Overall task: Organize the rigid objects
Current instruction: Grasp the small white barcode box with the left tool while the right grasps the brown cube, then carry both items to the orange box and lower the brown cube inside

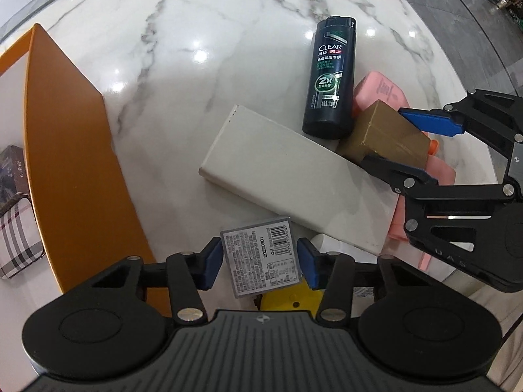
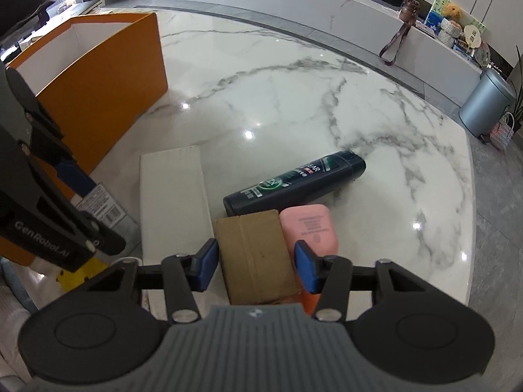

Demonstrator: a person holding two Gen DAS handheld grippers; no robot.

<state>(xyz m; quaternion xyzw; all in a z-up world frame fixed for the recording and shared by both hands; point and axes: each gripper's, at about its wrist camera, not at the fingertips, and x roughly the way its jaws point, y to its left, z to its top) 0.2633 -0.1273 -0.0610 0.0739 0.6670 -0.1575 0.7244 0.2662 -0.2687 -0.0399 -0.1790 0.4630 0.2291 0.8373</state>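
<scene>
CLEAR bottle (image 1: pixel 330 78) lying; left jaws grasping barcoded box (image 1: pixel 260 256), right jaws grasping brown box (image 2: pixel 256 258).

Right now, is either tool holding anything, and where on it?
Left tool straddles the grey labelled box across its side edges; right tool straddles the brown box likewise. Whether the pads press cannot be told.

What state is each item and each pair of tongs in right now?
Left tongs: astride grey labelled box, grip unclear.
Right tongs: astride brown box, grip unclear.
Shampoo bottle: lying flat, capped.
Pink bottle: lying flat.
White box: flat, closed.
Orange bin: upright, open-topped.
</scene>
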